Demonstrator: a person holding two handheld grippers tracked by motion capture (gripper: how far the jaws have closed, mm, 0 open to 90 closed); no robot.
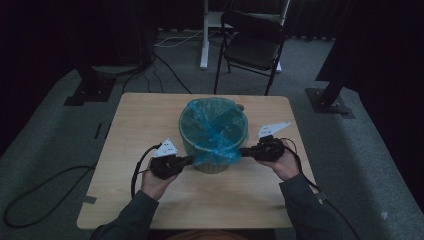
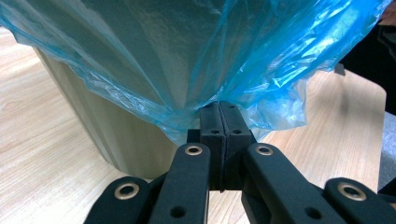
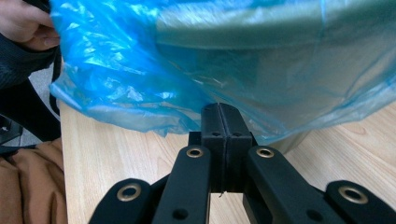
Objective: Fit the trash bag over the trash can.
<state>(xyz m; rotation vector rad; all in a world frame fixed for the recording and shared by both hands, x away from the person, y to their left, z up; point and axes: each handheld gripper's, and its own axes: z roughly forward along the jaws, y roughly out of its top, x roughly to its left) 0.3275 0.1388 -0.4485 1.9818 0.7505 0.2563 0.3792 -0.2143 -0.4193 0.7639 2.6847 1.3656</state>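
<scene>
Pinching unlabelled blue bag [image 1: 216, 131] over bin [image 2: 126, 135], both grippers' fingers [image 2: 219, 122].

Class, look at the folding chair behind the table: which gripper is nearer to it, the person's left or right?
Right. The right gripper sits almost straight in front of the folding chair, pinching the blue bin liner; the left gripper pinches it lower and further left.

Two black grippers: left gripper [image 1: 189, 160], right gripper [image 1: 244, 151]. White three-cornered plate on top of each. Black cables trail behind. Jaws black, round silver rivets, small screw holes. Dark grey-green sleeves [image 1: 131, 215].
</scene>
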